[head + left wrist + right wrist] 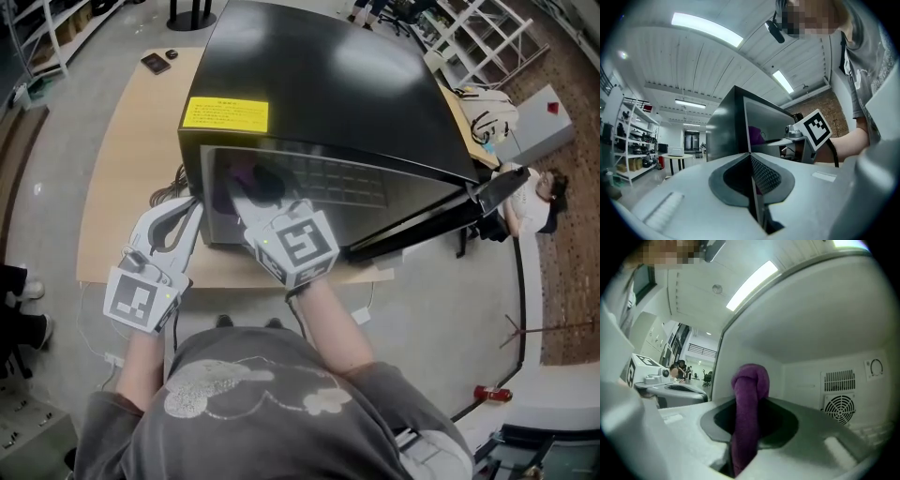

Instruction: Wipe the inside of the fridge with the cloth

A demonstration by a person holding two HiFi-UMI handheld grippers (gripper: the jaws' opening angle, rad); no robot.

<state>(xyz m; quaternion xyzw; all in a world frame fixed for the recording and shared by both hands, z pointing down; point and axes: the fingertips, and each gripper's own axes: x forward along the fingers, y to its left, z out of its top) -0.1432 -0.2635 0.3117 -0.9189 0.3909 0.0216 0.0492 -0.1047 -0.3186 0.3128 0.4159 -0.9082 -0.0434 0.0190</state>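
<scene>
Head view looks steeply down on the fridge (319, 84); gripper views (very near) share its open front

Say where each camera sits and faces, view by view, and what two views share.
Head view: on the head, steeply down on the fridge, left gripper, right gripper, both forearms.
Left gripper view: along its shut jaws toward the fridge opening; a forearm shows.
Right gripper view: inside the fridge, along jaws shut on the purple cloth.
Shared: each gripper view shows the other gripper.
</scene>
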